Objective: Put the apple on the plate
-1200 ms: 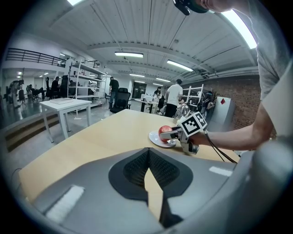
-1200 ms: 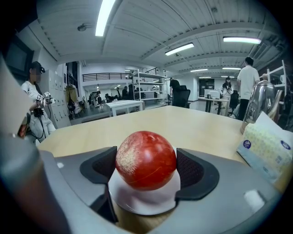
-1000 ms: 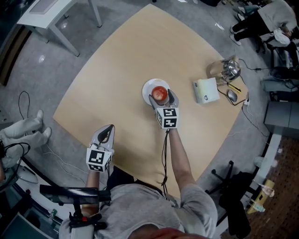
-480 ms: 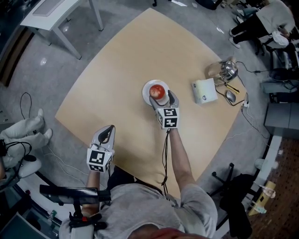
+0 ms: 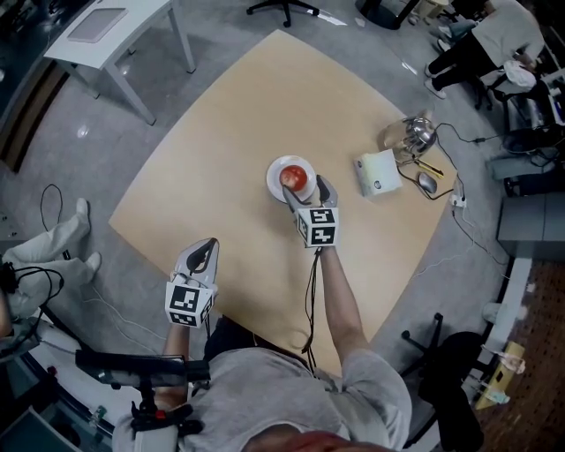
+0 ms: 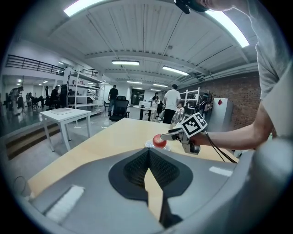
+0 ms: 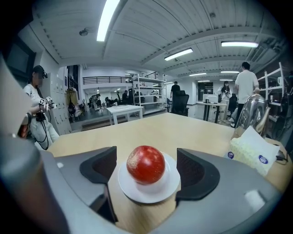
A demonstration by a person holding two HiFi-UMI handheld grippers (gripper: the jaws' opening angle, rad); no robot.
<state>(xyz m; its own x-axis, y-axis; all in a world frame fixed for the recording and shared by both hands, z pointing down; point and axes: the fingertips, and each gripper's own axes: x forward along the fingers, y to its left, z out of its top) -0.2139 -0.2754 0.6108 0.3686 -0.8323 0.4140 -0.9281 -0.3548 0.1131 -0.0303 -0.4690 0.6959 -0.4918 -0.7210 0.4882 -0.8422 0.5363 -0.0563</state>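
Observation:
A red apple [image 5: 295, 177] sits on the small white plate [image 5: 274, 169] in the middle of the tan table [image 5: 221, 132]. My right gripper [image 5: 306, 192] is just on the near side of the plate, open, its fingers apart from the fruit. In the right gripper view the apple [image 7: 145, 164] rests on the plate [image 7: 137, 191] between the spread black pads [image 7: 194, 170], touching neither. My left gripper [image 5: 206, 249] hovers at the table's near left edge, shut and empty. From the left gripper view, the apple [image 6: 159, 141] shows beyond the closed tips of the left gripper [image 6: 149, 153].
A white tissue box [image 5: 375, 174], a shiny metal kettle [image 5: 415, 132] and a computer mouse [image 5: 427, 182] lie at the table's right side, with cables trailing off. A white side table [image 5: 106, 26] stands far left on the floor. A seated person [image 5: 494, 40] is top right.
My right gripper has drawn back a little toward me, leaving the apple on the plate. The left gripper has stayed where it was.

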